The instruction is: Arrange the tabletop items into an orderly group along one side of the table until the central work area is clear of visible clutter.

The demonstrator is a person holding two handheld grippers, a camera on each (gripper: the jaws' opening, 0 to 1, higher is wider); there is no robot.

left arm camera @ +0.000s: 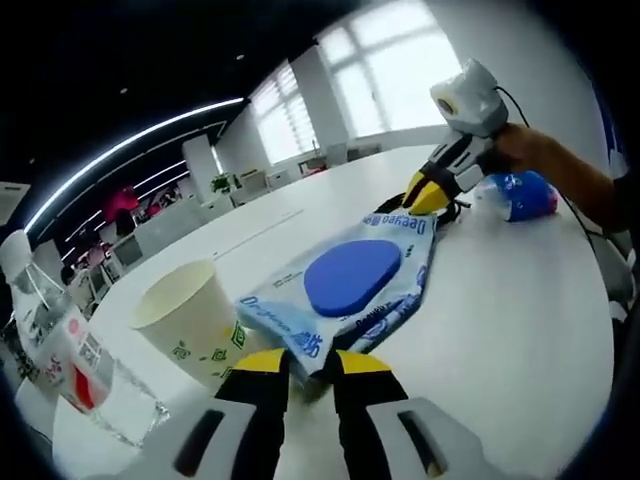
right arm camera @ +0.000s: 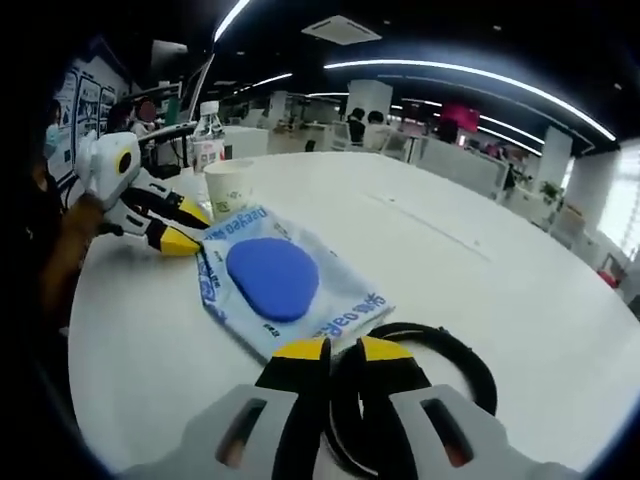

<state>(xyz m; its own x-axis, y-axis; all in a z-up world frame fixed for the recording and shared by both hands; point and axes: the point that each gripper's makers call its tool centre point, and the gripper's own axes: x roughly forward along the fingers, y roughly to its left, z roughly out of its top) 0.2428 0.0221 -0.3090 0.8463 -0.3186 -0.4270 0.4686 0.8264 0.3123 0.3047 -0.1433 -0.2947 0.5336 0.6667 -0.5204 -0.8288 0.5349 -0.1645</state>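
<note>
Pinching opposite ends of the wipes pack (left arm camera: 355, 285), the left gripper (left arm camera: 310, 372) and right gripper (right arm camera: 343, 362) are both gripping its edge. Soft, light and slick, it is likely sagging unless held by those sealed edges.

Wet-wipes pack (left arm camera: 352, 290): pale blue and white wrapper, blue lettering, solid blue oval lid at centre.
Paper cup (left arm camera: 193, 322): cream, green printed motifs near the base.
Water bottle (left arm camera: 62, 352), lower left of the left gripper view: clear plastic, white cap, white label with red mark.
Cable (right arm camera: 440, 362), lower right of the right gripper view: black coil.
Table (left arm camera: 520, 330): plain white.
Left gripper (left arm camera: 313, 373) and right gripper (right arm camera: 345, 352): light grey bodies, black jaws, yellow tips.
Blue and white object (left arm camera: 522, 194), upper right of the left gripper view: unidentified.
</note>
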